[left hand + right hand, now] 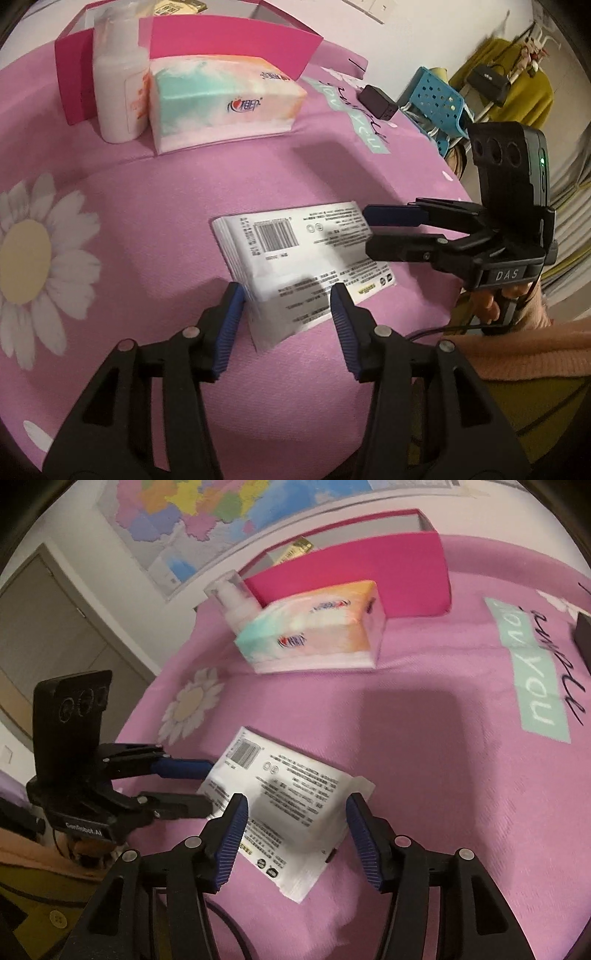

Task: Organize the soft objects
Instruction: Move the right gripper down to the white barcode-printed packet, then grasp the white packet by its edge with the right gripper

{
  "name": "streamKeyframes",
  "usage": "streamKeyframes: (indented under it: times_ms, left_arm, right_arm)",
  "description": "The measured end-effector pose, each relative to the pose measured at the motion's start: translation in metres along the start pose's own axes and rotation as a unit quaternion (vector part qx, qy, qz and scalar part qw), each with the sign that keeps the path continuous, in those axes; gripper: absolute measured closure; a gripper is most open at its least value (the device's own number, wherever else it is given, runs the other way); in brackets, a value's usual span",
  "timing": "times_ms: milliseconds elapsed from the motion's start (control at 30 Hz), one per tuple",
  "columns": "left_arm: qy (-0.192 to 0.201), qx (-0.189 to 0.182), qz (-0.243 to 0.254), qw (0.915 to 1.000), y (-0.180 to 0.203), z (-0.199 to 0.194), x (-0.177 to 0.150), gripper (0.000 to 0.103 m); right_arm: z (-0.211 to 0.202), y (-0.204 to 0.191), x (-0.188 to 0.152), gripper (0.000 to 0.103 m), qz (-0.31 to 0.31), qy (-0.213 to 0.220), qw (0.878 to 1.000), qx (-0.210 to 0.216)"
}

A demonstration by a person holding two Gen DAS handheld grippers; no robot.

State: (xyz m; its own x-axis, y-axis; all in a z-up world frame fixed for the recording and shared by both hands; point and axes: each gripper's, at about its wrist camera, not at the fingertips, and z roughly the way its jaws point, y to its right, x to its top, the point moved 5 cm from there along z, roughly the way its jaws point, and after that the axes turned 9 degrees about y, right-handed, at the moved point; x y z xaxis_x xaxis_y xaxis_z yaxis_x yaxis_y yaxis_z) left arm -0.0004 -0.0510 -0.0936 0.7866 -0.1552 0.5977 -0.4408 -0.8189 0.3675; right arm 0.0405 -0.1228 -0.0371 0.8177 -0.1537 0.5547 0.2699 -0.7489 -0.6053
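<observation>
A flat white wipes pack (291,254) with a barcode lies printed side up on the pink cloth; it also shows in the right wrist view (284,805). My left gripper (288,295) is open, its fingers straddling the pack's near end. My right gripper (295,808) is open too, straddling the pack's other end; in the left wrist view the right gripper (365,229) reaches in from the right beside the pack's edge. A pastel tissue pack (221,99) lies further back, in front of a pink box (236,44).
A white lotion bottle (118,85) stands left of the tissue pack. A small black box (376,101) sits at the back right. The pink cloth (147,206) has a daisy print and lettering. A blue chair (439,99) stands beyond the edge.
</observation>
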Motion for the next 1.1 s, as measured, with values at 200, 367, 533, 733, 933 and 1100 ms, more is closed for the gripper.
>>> streamKeyframes:
  times_ms: [200, 367, 533, 733, 933, 1100]
  left_arm:
    - [0.004, -0.002, -0.011, 0.9999, -0.002, -0.001, 0.000, 0.058]
    - [0.004, -0.004, -0.013, 0.9999, -0.002, 0.000, 0.001, 0.059]
    - [0.001, -0.003, 0.002, 1.0000, 0.002, 0.003, 0.002, 0.057]
    - [0.001, 0.003, 0.007, 1.0000, 0.005, 0.006, 0.004, 0.057]
    - [0.012, 0.007, -0.022, 0.9997, -0.008, 0.003, 0.006, 0.069]
    - [0.019, 0.011, -0.027, 0.9994, -0.010, 0.000, 0.009, 0.070]
  right_arm:
    - [0.012, -0.014, 0.002, 0.078, -0.015, 0.001, 1.000, 0.007]
    - [-0.017, 0.017, 0.005, 0.060, 0.021, 0.025, 0.998, -0.061]
    - [-0.016, 0.015, -0.010, 0.052, 0.025, 0.009, 0.998, -0.051]
    - [0.002, -0.003, -0.009, 0.053, 0.002, 0.012, 1.000, -0.024]
    - [0.001, 0.011, -0.006, 0.080, 0.039, 0.026, 0.999, -0.004]
    - [-0.001, 0.007, 0.002, 0.085, 0.032, 0.041, 0.999, -0.010]
